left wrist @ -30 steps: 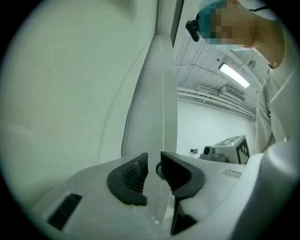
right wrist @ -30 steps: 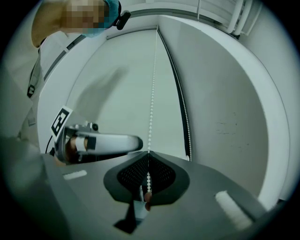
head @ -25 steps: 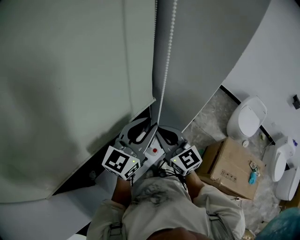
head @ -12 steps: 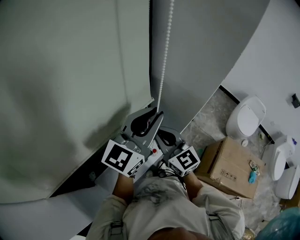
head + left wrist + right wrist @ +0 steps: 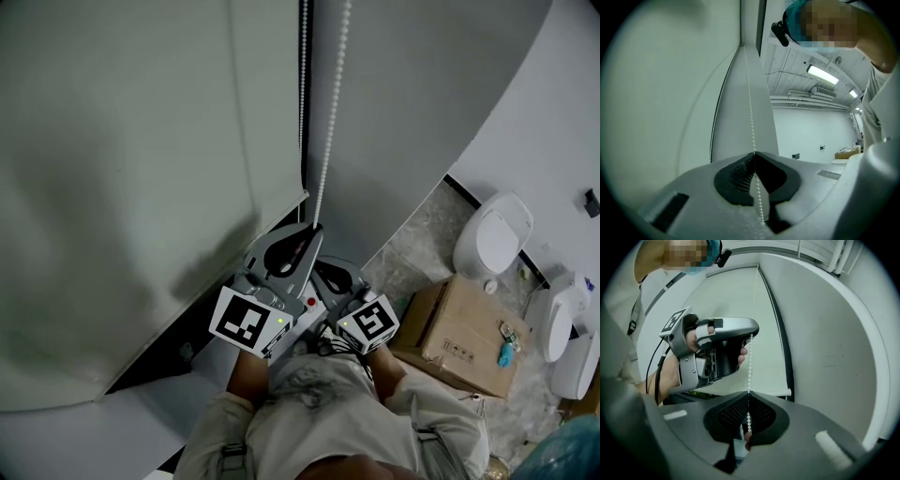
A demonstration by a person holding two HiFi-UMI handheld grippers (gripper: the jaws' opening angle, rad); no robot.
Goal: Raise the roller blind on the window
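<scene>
The roller blind point(image 5: 122, 187) fills the head view from nine o'clock round to twelve. Its lower edge point(image 5: 183, 305) hangs low, at about ten o'clock of the grippers, and is seen where it was a second ago, so nothing has yet been raised. A cardboard box point(image 5: 459, 337) is left on the floor at four o'clock.

The left gripper point(image 5: 311, 228) has been carried up over the last second, from beside the right gripper point(image 5: 323, 270) to just above it, at its twelve o'clock. Its jaws have just been closing, and in the left gripper view they are clenched on the bead chain point(image 5: 328, 150), which runs straight between the pads. The right gripper is likewise clamped on the same strand lower down, as its own view shows.

A fresh, higher hold is therefore judged to have been taken — the lower grip could next be released and the chain drawn down from above to wind the blind up.
</scene>
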